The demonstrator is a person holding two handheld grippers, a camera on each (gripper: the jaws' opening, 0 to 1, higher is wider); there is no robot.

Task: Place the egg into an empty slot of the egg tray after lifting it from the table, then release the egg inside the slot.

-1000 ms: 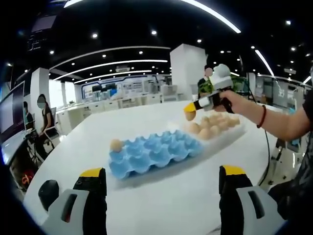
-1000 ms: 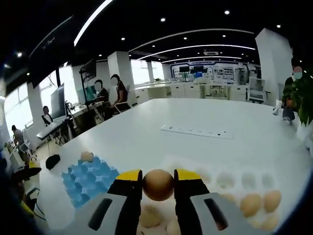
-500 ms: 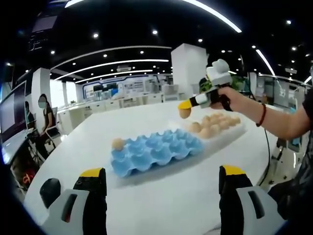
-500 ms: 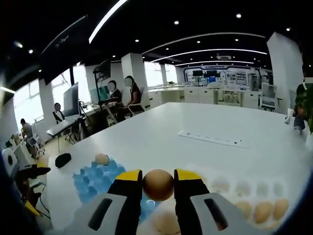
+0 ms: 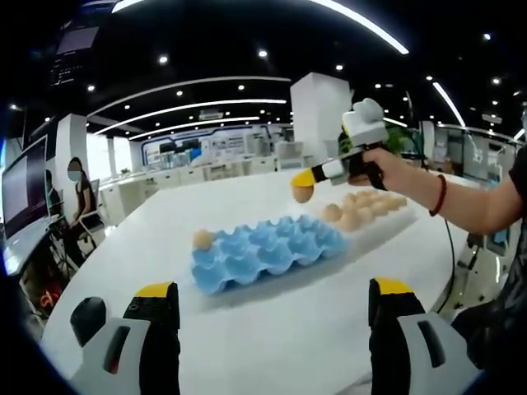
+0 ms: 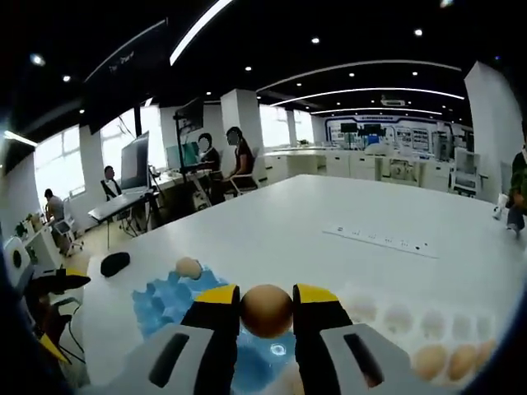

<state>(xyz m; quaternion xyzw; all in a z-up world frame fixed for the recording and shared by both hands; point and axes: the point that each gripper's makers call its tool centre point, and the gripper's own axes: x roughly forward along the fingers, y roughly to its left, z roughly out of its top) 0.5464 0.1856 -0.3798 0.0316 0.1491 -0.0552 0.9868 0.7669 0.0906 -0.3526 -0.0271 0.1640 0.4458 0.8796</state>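
My right gripper (image 6: 266,311) is shut on a brown egg (image 6: 266,310) and holds it in the air above the blue egg tray (image 6: 160,301). In the left gripper view that same gripper (image 5: 303,188) hangs with the egg (image 5: 302,193) over the far right end of the blue tray (image 5: 268,251). One egg (image 5: 202,239) sits in a corner slot at the tray's far left, also seen as an egg (image 6: 188,267) in the right gripper view. My left gripper (image 5: 272,306) stands open near the table's edge, nothing between its jaws.
A white tray (image 5: 387,212) with several eggs (image 5: 354,216) lies just right of the blue one, on the white table (image 5: 272,329). A power strip (image 6: 381,241) lies farther out. A black mouse-like object (image 6: 114,263) sits near the table's edge. People sit at desks in the background.
My right gripper has carried the egg leftward, from above the white tray to above the blue tray. The left gripper has stayed put.
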